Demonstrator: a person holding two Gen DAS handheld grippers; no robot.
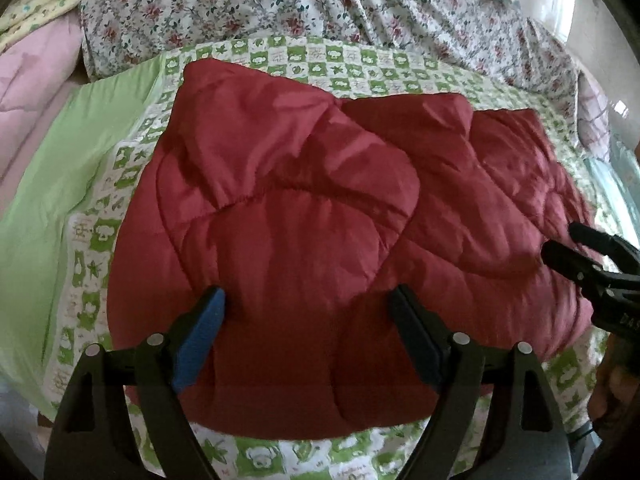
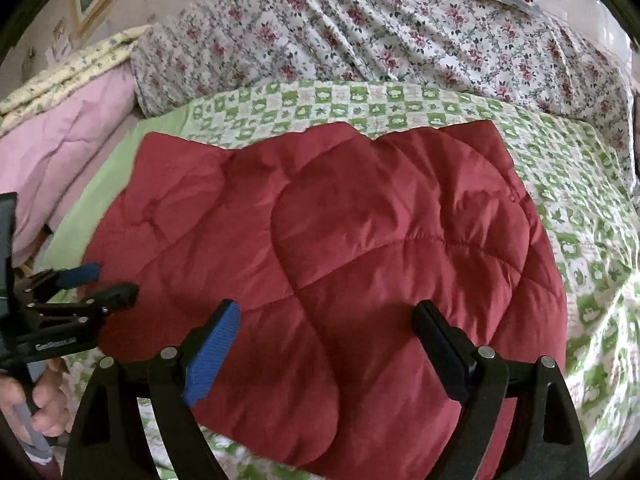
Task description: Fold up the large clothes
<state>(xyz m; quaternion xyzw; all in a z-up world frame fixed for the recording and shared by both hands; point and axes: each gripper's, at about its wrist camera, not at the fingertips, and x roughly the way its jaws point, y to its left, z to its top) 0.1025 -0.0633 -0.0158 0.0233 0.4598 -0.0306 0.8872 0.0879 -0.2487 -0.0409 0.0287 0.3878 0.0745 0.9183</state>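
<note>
A dark red quilted padded garment [image 1: 320, 208] lies partly folded on a green-and-white checked sheet [image 1: 360, 60]. It also shows in the right wrist view [image 2: 340, 240], with a folded flap on top. My left gripper [image 1: 308, 308] is open and empty, hovering over the garment's near edge. It appears at the left in the right wrist view [image 2: 108, 284]. My right gripper [image 2: 326, 320] is open and empty above the garment's near right part. It appears at the right edge in the left wrist view [image 1: 560, 244].
A floral quilt [image 1: 320, 4] is bunched along the back of the bed. Pink bedding [image 2: 68, 136] and a yellow patterned cloth [image 2: 80, 64] lie at the left. A plain green strip [image 1: 60, 184] borders the checked sheet on the left.
</note>
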